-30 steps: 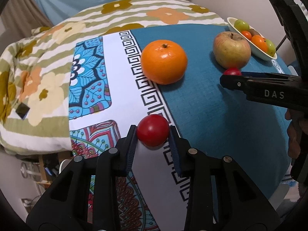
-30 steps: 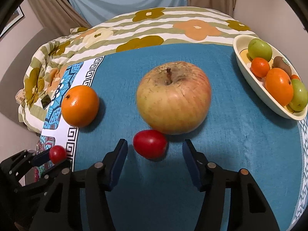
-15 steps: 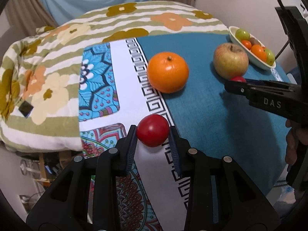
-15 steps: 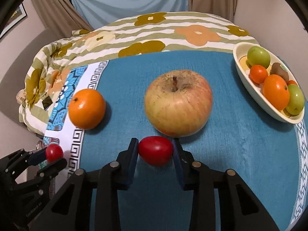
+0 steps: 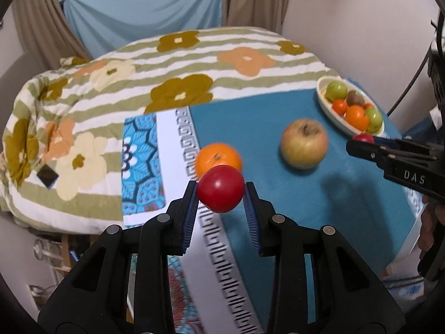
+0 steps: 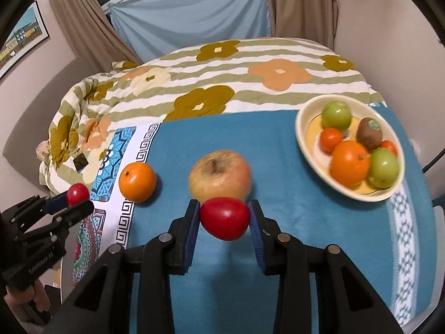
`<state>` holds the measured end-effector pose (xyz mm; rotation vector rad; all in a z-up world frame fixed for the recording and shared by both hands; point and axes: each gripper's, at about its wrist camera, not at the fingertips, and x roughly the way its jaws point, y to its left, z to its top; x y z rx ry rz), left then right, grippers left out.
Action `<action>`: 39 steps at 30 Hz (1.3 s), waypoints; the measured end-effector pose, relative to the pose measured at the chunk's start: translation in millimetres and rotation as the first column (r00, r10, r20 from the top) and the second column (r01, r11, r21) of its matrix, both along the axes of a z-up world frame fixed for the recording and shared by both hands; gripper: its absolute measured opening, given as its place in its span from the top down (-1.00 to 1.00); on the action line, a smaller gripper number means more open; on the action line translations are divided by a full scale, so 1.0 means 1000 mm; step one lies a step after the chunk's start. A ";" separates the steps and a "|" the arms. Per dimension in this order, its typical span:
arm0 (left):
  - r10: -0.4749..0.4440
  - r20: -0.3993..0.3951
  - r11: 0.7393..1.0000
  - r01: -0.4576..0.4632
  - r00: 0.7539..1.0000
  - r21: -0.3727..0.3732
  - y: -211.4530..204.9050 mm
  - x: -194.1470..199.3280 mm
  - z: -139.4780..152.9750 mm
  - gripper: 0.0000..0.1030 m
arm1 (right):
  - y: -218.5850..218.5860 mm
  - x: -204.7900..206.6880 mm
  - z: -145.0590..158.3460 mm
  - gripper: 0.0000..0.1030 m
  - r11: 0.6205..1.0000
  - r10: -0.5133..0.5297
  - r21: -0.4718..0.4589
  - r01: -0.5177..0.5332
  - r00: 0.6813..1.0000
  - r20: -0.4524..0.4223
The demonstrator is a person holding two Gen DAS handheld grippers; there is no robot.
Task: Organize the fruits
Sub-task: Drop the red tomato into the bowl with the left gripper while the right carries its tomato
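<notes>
Your left tool (image 5: 221, 194) clamps a round, glossy red tomato (image 5: 220, 188); your right tool (image 6: 224, 217) pinches an oval red tomato (image 6: 224, 218). A second ago both tomatoes sat on the desk (image 6: 278, 222); now they hang above it, before the apple (image 6: 219, 175) and orange (image 6: 137, 181).

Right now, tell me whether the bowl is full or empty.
Partly full. The bowl holds two green fruits, a kiwi, a large orange and smaller orange ones, with bare bowl showing at its left side.
</notes>
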<state>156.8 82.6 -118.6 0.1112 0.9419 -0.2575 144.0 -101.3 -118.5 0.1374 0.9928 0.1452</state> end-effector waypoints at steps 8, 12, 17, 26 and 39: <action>0.039 0.029 0.998 -0.037 0.999 -0.048 -0.063 0.010 0.031 0.28 | -0.068 0.004 0.021 0.37 1.000 0.016 0.015 -0.016 1.000 0.023; 0.042 0.043 0.998 -0.039 0.998 -0.052 -0.101 0.021 0.038 0.27 | -0.108 0.013 0.030 0.37 1.000 0.016 0.014 -0.017 0.999 0.035; 0.041 0.048 0.997 -0.038 0.998 -0.062 -0.143 0.038 0.040 0.27 | -0.149 0.027 0.033 0.37 1.000 0.022 0.010 -0.022 0.999 0.049; 0.057 0.031 0.995 -0.054 0.998 -0.081 -0.209 0.075 0.022 0.27 | -0.203 0.060 0.028 0.37 0.998 0.059 0.002 -0.059 0.996 0.060; 0.077 -0.066 0.995 -0.081 0.995 -0.062 -0.259 0.130 -0.032 0.27 | -0.240 0.104 0.005 0.37 0.995 0.101 0.013 -0.101 0.994 0.034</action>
